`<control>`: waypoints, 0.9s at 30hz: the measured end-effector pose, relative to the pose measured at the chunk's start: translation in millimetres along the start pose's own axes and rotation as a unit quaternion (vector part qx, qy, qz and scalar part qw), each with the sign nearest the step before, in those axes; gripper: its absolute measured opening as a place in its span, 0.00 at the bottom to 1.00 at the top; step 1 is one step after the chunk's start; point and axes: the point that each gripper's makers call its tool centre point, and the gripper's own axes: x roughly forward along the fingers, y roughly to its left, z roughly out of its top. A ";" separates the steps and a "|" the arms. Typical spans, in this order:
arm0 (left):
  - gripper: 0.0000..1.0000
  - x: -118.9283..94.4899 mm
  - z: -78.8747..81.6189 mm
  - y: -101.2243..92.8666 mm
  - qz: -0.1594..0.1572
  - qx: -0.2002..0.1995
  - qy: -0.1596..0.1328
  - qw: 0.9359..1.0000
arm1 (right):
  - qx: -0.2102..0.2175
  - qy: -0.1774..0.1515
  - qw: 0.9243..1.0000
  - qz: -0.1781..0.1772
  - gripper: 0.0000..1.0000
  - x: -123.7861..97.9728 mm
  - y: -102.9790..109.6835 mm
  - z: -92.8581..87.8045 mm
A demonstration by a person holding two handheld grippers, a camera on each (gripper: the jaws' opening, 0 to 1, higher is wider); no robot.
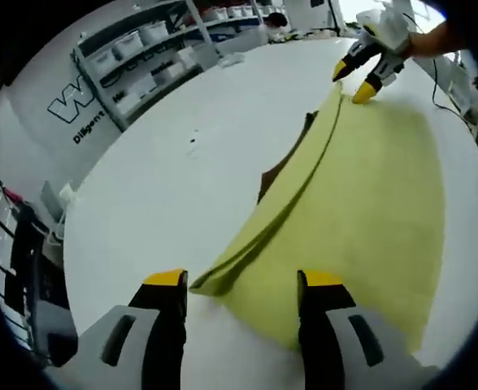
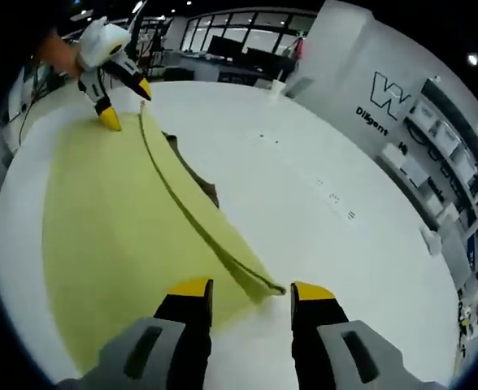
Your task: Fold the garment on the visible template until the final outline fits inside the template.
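Nearest in the left gripper view, the left gripper (image 1: pixel 243 284) has its yellow-tipped jaws spread, and one folded corner of the pale yellow-green cloth garment (image 1: pixel 369 203) lies on the white bench (image 1: pixel 166 171) between the tips, nearer the left-hand one. Neither tip is closed on the cloth; I judge the corner has just been laid down there, or is about to be picked up.

In the right gripper view the right gripper (image 2: pixel 251 291) is likewise spread, the opposite folded corner of the garment (image 2: pixel 109 236) resting between its tips. The two grippers stand at either end of one long doubled edge, which is how a person keeps a fold straight and taut.

Beyond the jaws, a dark brown strip (image 1: pixel 284 162) shows from beneath the folded edge, probably the template or an inner layer; I cannot tell which. The garment spreads flat to one side of the fold.

Farthest off, grey shelving with white bins (image 1: pixel 158 45) lines the wall.
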 end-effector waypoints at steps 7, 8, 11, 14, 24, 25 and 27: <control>0.47 11.1 5.9 15.4 0.029 -0.010 0.004 1.000 | 0.012 0.004 1.000 -0.013 0.26 8.0 -15.9 4.4; 0.46 12.9 5.6 16.5 0.031 -0.010 0.004 0.999 | 0.014 0.004 1.000 -0.013 0.26 8.8 -16.6 4.5; 0.45 16.5 5.6 22.5 0.040 -0.047 0.006 0.998 | 0.021 0.008 1.000 -0.020 0.26 8.0 -18.8 4.0; 0.47 19.3 9.0 33.2 0.055 -0.045 0.005 0.997 | 0.031 0.010 0.999 -0.025 0.27 7.7 -20.8 3.7; 0.45 18.2 3.0 62.0 0.100 -0.091 0.012 0.991 | 0.082 0.008 0.996 -0.039 0.27 7.9 -32.5 6.6; 0.45 16.8 3.7 64.3 0.103 -0.094 0.009 0.990 | 0.083 0.009 0.996 -0.038 0.28 8.4 -32.6 6.4; 0.46 15.8 3.2 62.4 0.097 -0.093 0.009 0.991 | 0.081 0.012 0.996 -0.038 0.27 8.1 -32.8 5.6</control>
